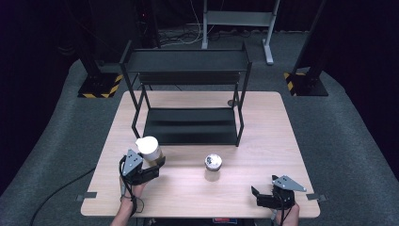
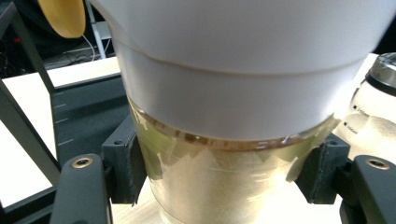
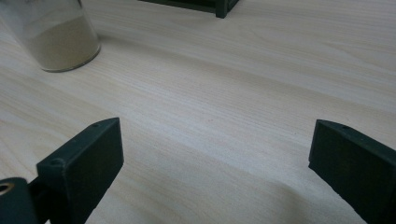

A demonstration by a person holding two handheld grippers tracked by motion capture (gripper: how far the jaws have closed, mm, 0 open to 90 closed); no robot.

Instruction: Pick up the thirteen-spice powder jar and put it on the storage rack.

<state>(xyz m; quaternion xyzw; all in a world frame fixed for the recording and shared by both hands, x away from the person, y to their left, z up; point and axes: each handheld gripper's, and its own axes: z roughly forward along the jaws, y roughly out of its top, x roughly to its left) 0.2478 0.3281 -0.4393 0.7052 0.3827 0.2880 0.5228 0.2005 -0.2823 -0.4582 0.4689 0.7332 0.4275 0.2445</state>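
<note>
A glass jar with a white lid [image 1: 149, 149] and beige powder inside sits at the table's left front. My left gripper [image 1: 153, 168] is shut on it. In the left gripper view both black pads press the jar's glass body [image 2: 219, 182] just under the wide white lid [image 2: 233, 70]. A second jar with a silver lid [image 1: 213, 166] stands upright mid-table, also seen as a powder-filled glass jar [image 3: 56, 39] ahead of the right gripper. My right gripper [image 1: 259, 197] rests near the front right edge, jaws wide apart [image 3: 215, 163] over bare wood.
A black two-tier metal rack [image 1: 190, 94] stands at the back middle of the wooden table [image 1: 263, 141], its lower shelf [image 1: 190, 125] just beyond the jars. A small dark round spot [image 1: 231, 102] lies beside the rack's right rear leg. A cable [image 1: 61, 193] trails off the left.
</note>
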